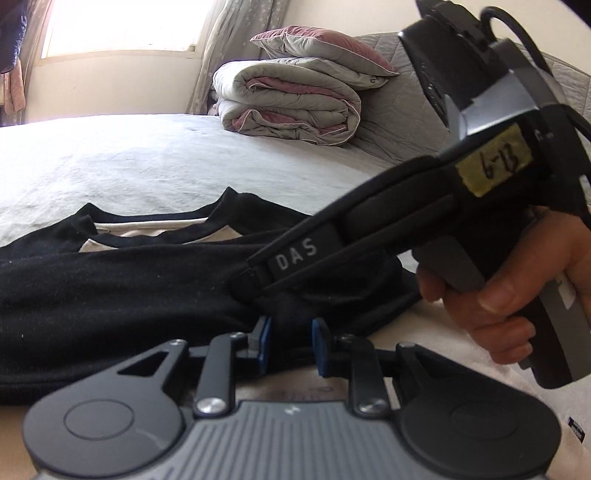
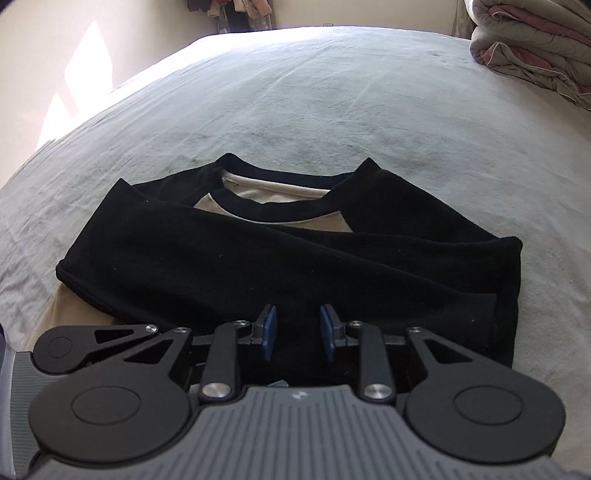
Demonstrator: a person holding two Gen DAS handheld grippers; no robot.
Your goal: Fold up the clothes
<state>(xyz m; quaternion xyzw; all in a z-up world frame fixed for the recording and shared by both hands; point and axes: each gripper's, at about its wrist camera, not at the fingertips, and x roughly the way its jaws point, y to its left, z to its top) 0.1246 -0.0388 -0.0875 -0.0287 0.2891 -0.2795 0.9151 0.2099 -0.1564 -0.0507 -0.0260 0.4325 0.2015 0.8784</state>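
Observation:
A black shirt (image 2: 258,266) with a beige front lies flat on the bed, collar away from me and both black sleeves folded across the chest. In the left wrist view the shirt (image 1: 110,295) runs from the left to the middle. My left gripper (image 1: 291,345) sits at its near edge with a bunch of black cloth filling the narrow gap between the blue pads. A hand (image 1: 517,295) holds my right gripper (image 1: 243,282), which slants down onto the cloth just beyond. In its own view the right gripper (image 2: 298,332) has its pads apart over the flat black fabric.
The pale grey bed sheet (image 2: 332,92) stretches away beyond the shirt. A folded grey and pink quilt (image 1: 288,99) with a pillow (image 1: 321,48) on top stands at the bed's far right. A bright window (image 1: 122,26) and curtain are behind.

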